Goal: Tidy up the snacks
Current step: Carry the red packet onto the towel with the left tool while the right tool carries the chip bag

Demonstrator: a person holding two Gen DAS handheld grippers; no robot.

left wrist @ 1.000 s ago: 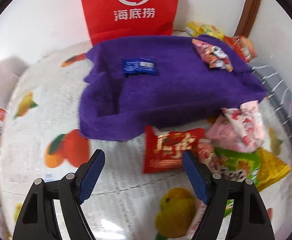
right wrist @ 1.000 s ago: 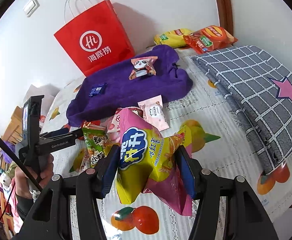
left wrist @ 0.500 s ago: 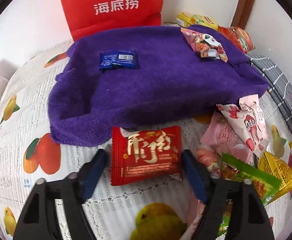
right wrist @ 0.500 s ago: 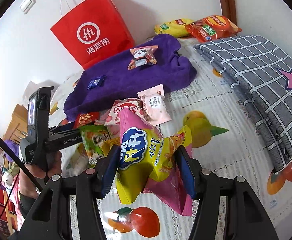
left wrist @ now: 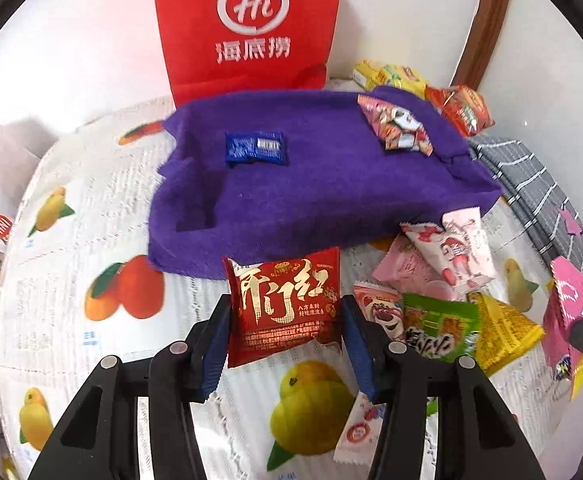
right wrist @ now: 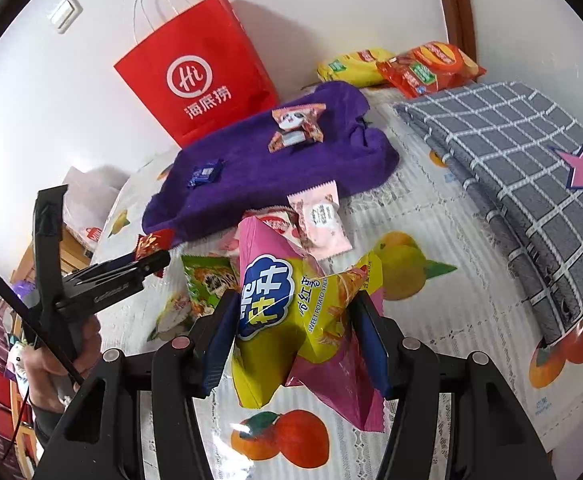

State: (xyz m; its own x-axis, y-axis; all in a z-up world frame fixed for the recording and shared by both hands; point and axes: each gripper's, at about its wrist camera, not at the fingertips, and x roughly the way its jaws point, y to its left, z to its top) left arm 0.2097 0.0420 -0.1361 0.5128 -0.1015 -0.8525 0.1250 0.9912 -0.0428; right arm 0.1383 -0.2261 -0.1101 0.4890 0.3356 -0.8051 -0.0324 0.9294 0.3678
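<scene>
Red foil packet is being closed on by the left gripper; slippery edges could let it slip. Chip bag is held pinched in the right gripper, half-open, and could sag loose.

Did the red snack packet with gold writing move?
Yes. The red snack packet with gold writing slid out from under the purple towel, now between the closing left gripper.

The counter carries a fruit-print cover. A purple towel lies near its far edge, with a red bag behind it. A grey checked cloth covers the right side. Loose snack packets lie in the middle, just beside the towel.
</scene>
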